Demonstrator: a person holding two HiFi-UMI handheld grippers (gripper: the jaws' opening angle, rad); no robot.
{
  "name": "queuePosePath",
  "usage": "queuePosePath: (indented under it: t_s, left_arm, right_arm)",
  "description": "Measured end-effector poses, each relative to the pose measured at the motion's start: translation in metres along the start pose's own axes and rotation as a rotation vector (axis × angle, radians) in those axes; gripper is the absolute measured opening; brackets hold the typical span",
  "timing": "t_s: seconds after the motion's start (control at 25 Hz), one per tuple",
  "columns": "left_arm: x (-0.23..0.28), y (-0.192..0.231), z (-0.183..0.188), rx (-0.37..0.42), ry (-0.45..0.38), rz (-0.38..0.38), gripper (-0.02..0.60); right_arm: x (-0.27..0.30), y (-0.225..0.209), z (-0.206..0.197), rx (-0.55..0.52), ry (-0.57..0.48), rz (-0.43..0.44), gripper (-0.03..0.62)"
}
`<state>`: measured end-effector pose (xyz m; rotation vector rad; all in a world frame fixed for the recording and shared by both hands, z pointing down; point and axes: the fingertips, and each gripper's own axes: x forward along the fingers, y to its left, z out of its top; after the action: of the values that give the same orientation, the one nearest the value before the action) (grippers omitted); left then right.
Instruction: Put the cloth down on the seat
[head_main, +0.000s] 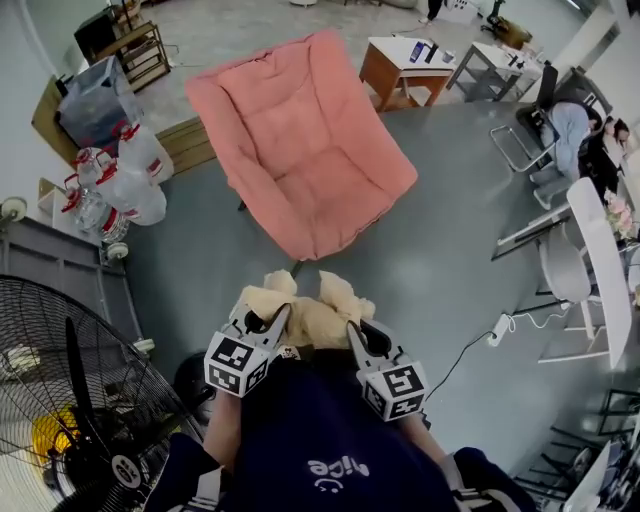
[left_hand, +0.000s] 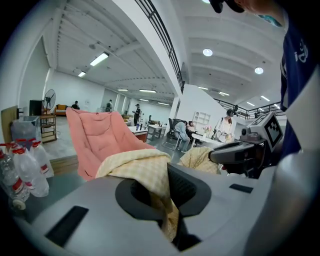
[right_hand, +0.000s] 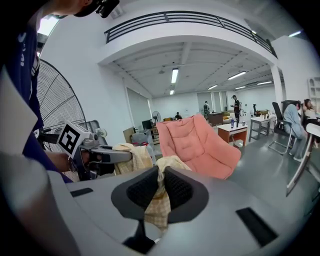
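Note:
A pale yellow checked cloth (head_main: 305, 312) hangs between my two grippers, close in front of the person's body. My left gripper (head_main: 283, 313) is shut on one corner of the cloth (left_hand: 145, 172). My right gripper (head_main: 351, 328) is shut on the other corner of the cloth (right_hand: 161, 192). The pink padded seat (head_main: 300, 150) stands on the grey floor just beyond the cloth. It shows as a pink chair (left_hand: 100, 137) in the left gripper view and a pink chair (right_hand: 197, 142) in the right gripper view.
A black floor fan (head_main: 70, 400) stands at the near left. Water bottles (head_main: 120, 180) and a crate sit left of the seat. A wooden table (head_main: 405, 65) stands behind it. White chairs and a desk (head_main: 590, 240) with seated people line the right side. A cable (head_main: 480, 345) lies on the floor.

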<state>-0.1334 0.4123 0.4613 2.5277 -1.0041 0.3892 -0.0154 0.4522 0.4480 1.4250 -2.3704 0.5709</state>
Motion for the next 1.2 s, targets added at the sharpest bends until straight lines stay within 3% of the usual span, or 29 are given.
queuePosePath:
  t_s: [0.2,0.52,0.8,1.2]
  left_arm:
    - [0.011,0.001,0.005,-0.041,-0.008,-0.03,0.046]
    - [0.062,0.029,0.036,-0.032,-0.007,0.057,0.046]
    - [0.129,0.087,0.086,-0.116,-0.016,0.143,0.046]
    - [0.246,0.123,0.145,-0.178,-0.02,0.206,0.046]
  right_arm:
    - [0.018,-0.018,0.006,0.022,-0.001,0.006,0.066]
    - [0.077,-0.079,0.044,0.015,-0.012,0.065,0.066]
    - [0.159,-0.142,0.091,0.018,0.018,0.154,0.066]
    - [0.236,-0.237,0.152,-0.014,0.036,0.279,0.066]
